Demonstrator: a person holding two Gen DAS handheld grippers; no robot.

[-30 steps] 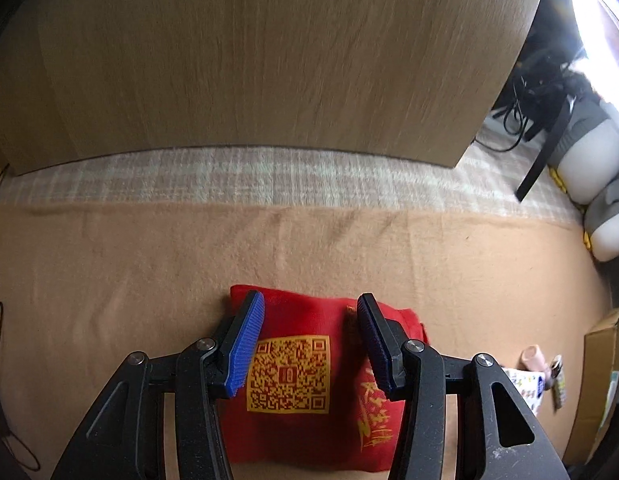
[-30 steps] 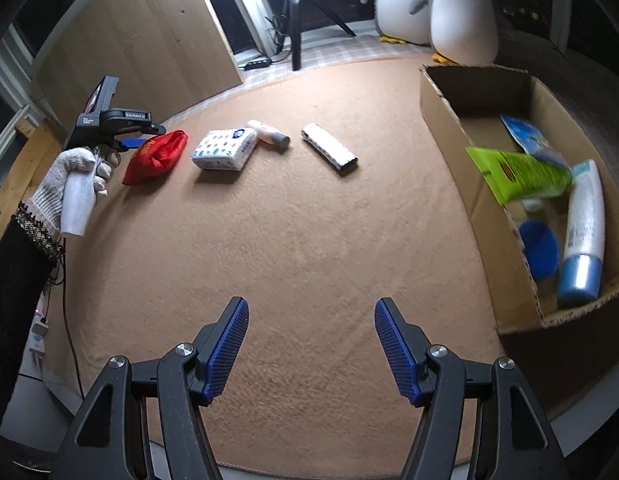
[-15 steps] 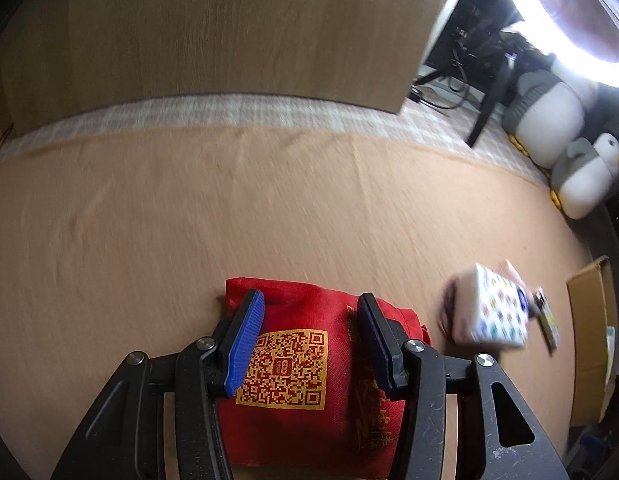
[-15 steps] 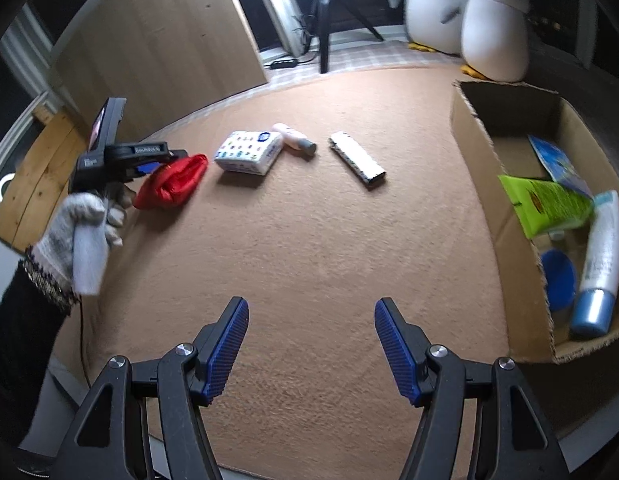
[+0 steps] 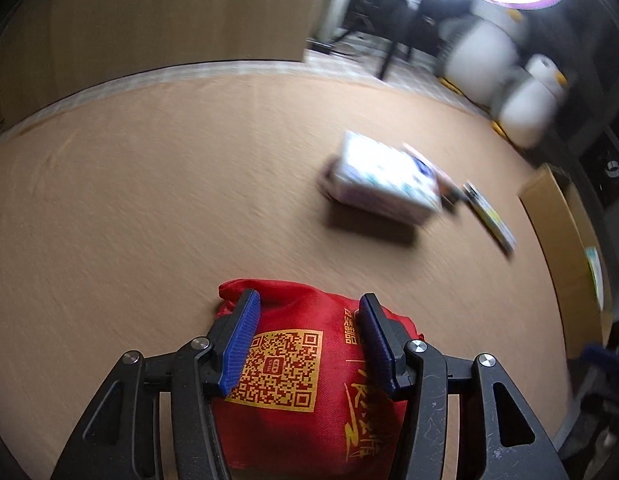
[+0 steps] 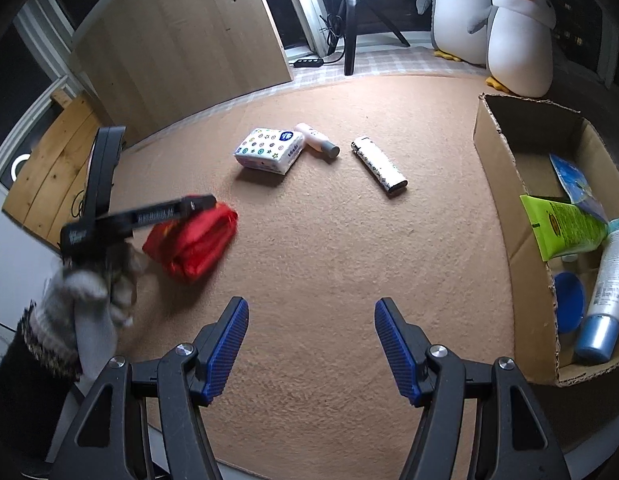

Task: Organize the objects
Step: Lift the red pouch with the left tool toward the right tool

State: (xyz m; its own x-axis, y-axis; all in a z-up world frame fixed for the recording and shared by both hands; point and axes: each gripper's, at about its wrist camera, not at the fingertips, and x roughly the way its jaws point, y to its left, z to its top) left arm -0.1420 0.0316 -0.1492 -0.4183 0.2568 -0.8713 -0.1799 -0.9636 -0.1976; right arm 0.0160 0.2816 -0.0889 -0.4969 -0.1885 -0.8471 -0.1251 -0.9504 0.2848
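My left gripper (image 5: pixel 305 340) is shut on a red cloth pouch (image 5: pixel 309 384) with a gold QR code and holds it above the tan carpet; the pouch (image 6: pixel 193 236) also shows in the right wrist view, hanging from the left gripper (image 6: pixel 205 204). My right gripper (image 6: pixel 311 344) is open and empty over the carpet. A white tissue pack (image 6: pixel 269 150), a small pink-white bottle (image 6: pixel 317 142) and a white patterned lighter (image 6: pixel 379 170) lie on the carpet. A cardboard box (image 6: pixel 505 184) stands at the right.
The box holds a green tube (image 6: pixel 565 224), a white-blue bottle (image 6: pixel 605 296), a blue lid (image 6: pixel 567 300) and a blue packet (image 6: pixel 575 178). Two plush penguins (image 6: pixel 517 40), a tripod (image 6: pixel 351 20) and a wooden panel (image 6: pixel 181 40) stand at the back.
My left gripper has lifted the red pouch and swung it right, toward the tissue pack and the box. My right gripper has stayed open and shifted a little.
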